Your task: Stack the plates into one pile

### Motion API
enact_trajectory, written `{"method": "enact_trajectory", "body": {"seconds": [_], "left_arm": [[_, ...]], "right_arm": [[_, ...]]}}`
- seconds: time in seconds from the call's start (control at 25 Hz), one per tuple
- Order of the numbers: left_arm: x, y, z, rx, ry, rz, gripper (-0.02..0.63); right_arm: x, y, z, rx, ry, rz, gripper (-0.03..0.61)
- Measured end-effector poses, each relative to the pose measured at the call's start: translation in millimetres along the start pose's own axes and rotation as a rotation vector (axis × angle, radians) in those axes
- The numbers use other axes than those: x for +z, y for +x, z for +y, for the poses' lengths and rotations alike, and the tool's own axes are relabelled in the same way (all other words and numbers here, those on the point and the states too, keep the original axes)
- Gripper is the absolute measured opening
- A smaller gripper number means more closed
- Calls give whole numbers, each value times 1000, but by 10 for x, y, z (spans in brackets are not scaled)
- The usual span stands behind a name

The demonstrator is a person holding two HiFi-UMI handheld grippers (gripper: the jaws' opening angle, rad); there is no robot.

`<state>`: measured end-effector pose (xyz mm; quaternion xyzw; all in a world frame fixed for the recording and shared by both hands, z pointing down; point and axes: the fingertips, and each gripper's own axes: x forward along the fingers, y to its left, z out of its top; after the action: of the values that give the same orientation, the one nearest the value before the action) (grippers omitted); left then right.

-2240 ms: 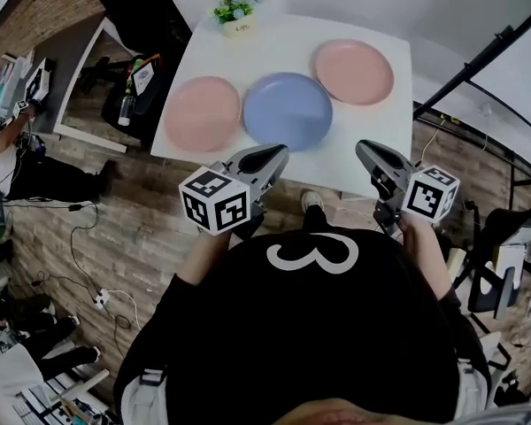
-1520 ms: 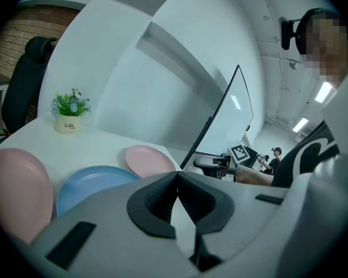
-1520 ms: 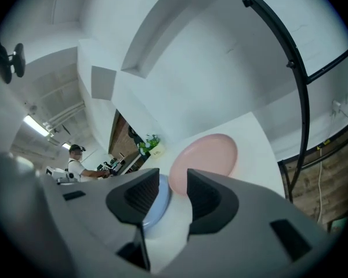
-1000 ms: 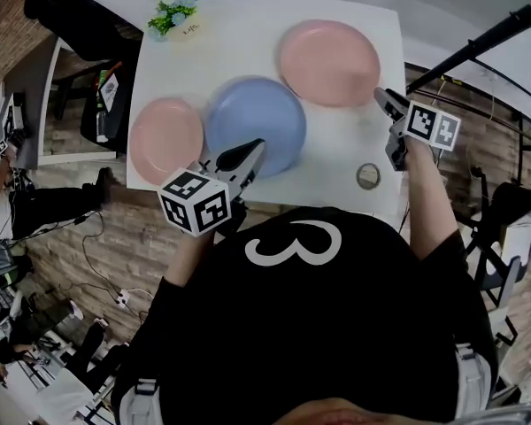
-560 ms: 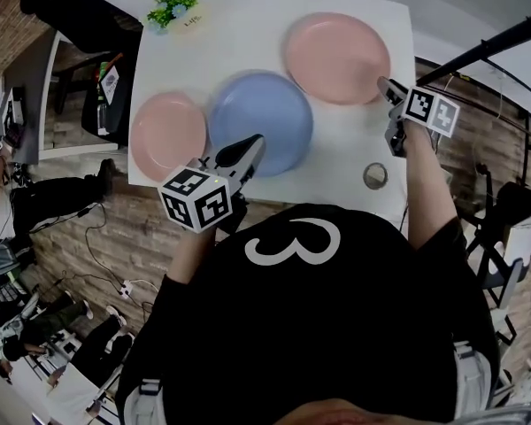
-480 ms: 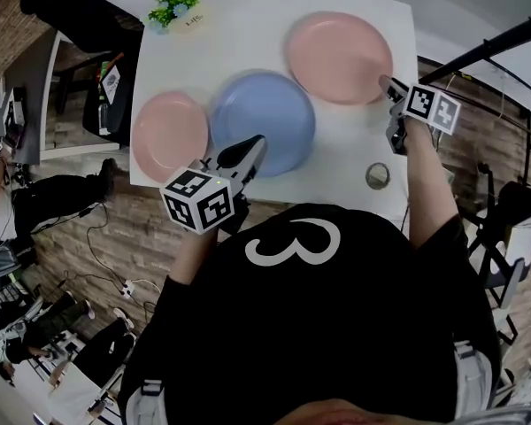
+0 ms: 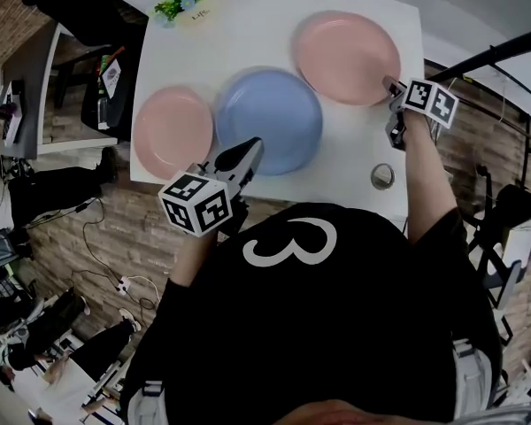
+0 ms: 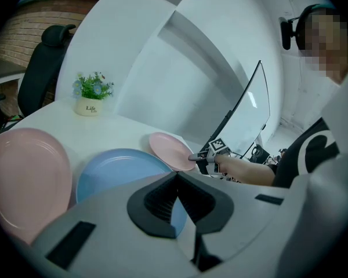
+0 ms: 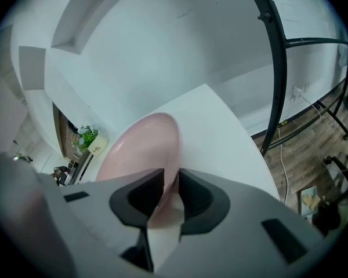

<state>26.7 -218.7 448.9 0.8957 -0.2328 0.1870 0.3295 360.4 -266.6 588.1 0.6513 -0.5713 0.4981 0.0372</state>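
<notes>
Three plates lie on the white table (image 7: 248, 35): a pink plate (image 7: 173, 131) at the left, a blue plate (image 7: 270, 118) in the middle, a second pink plate (image 7: 345, 56) at the right. My right gripper (image 7: 388, 84) is at that right plate's near edge. Its jaws have just been closing, and in the right gripper view the pink rim (image 9: 140, 148) runs between them with the pads of my right gripper (image 9: 171, 181) against it. My left gripper (image 7: 255, 143) hovers shut and empty over the blue plate's near edge (image 8: 116, 168).
A small potted plant (image 7: 188, 0) stands at the table's far edge. A grey tape roll (image 7: 382, 176) lies near the front right corner. A black chair (image 7: 71, 7) sits past the left side, and a black stand pole (image 7: 496, 51) crosses at the right.
My right gripper has sunk to the right pink plate's rim and its jaws have narrowed round it. The left gripper has barely shifted over the blue plate.
</notes>
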Motion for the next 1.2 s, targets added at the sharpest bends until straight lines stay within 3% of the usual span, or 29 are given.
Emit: {"method": "enact_trajectory", "body": {"seconds": [0.32,0.6,1.2], "left_arm": [[-104,-18,7,-9,10,17,15],[-142,-69,-70,-28,33,21,15],[-184,-302,7,4,35,16,15]], "right_arm": [[6,57,-17,-24,20,-1,75],[26,67,-66,-9,165,-21,43],[71,-35,-39,-6,235,-104,32]]}}
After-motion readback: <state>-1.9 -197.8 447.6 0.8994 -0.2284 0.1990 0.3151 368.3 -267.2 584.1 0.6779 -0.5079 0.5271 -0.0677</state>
